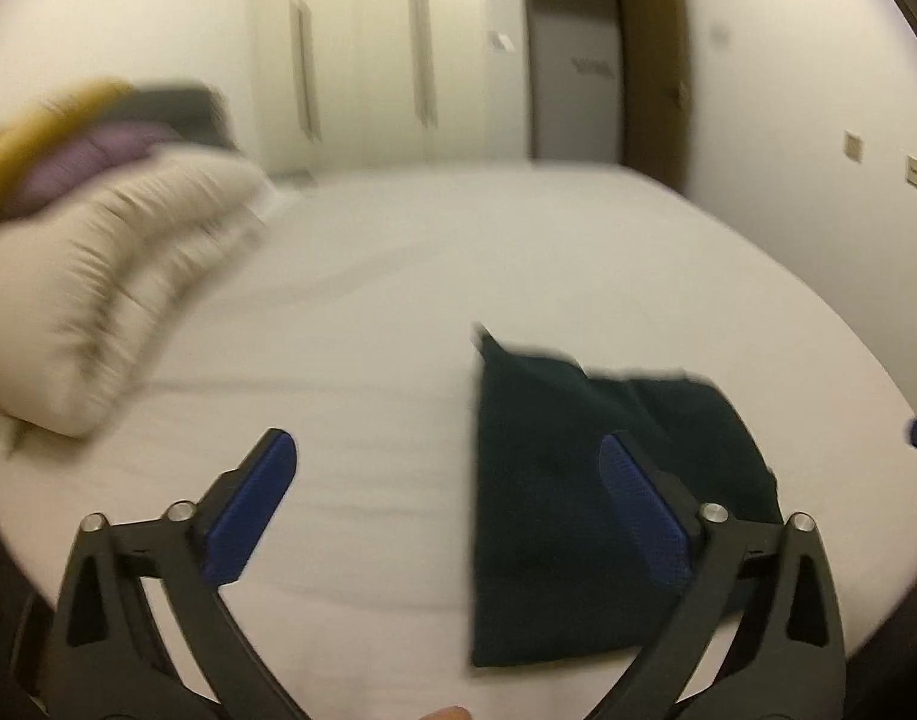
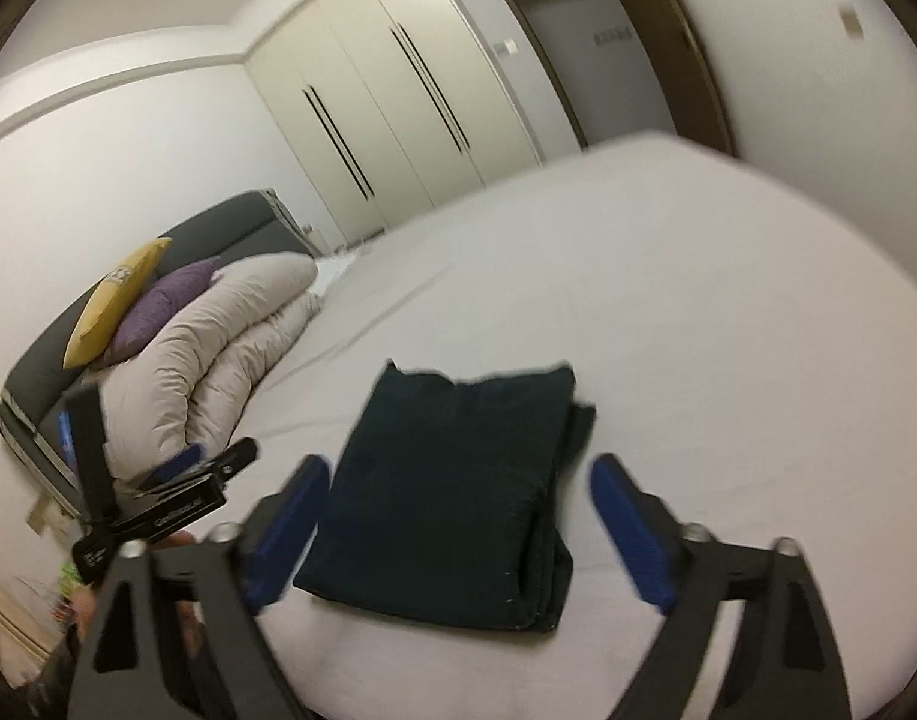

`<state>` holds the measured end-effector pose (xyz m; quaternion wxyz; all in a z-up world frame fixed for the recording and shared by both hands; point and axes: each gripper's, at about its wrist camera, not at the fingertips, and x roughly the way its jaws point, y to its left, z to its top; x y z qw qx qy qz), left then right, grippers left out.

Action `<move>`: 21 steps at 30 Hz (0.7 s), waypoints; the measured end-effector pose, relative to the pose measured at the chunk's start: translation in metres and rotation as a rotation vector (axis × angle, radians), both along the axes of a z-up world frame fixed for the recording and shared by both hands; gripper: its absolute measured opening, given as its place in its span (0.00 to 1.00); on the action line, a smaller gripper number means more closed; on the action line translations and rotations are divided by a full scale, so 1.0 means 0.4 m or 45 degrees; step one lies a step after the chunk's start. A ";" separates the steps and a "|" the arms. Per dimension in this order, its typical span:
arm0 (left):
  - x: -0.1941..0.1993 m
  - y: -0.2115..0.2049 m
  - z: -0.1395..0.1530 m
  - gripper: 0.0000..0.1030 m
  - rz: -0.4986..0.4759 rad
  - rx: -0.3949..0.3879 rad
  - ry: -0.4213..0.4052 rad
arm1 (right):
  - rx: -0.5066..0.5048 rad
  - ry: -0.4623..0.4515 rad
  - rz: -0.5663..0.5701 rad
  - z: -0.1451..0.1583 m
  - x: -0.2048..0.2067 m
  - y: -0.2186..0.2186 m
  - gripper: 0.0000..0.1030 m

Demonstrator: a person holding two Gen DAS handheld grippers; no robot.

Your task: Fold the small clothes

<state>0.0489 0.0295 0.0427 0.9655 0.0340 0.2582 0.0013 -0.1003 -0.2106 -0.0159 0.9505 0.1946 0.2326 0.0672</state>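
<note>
Your dark garment lies folded into a thick rectangle on the white bed, well in from the far edge, its stacked layers showing along the right side. Your right gripper hangs above it with jaws spread wide, nothing between the blue pads. Your left gripper is just as wide apart and empty, with the garment under its right finger. Toward the head of the bed sits a rolled cream duvet with a purple pillow and a yellow pillow behind it. Wardrobe doors stand beyond.
</note>
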 end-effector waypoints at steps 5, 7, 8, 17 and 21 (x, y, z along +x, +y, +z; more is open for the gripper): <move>-0.116 0.038 0.069 1.00 0.053 0.006 -0.132 | -0.092 -0.127 -0.034 0.064 -0.069 0.043 1.00; -0.129 0.063 0.082 1.00 0.061 -0.025 -0.060 | -0.124 -0.123 -0.042 0.080 -0.077 0.054 1.00; -0.128 0.073 0.083 1.00 0.056 -0.044 -0.014 | -0.128 -0.131 -0.051 0.087 -0.082 0.057 1.00; -0.077 0.039 0.005 1.00 0.058 -0.068 0.183 | -0.167 -0.026 -0.039 0.081 -0.087 0.092 1.00; -0.051 0.031 -0.050 1.00 0.037 -0.096 0.258 | -0.258 0.008 -0.066 0.068 -0.090 0.116 1.00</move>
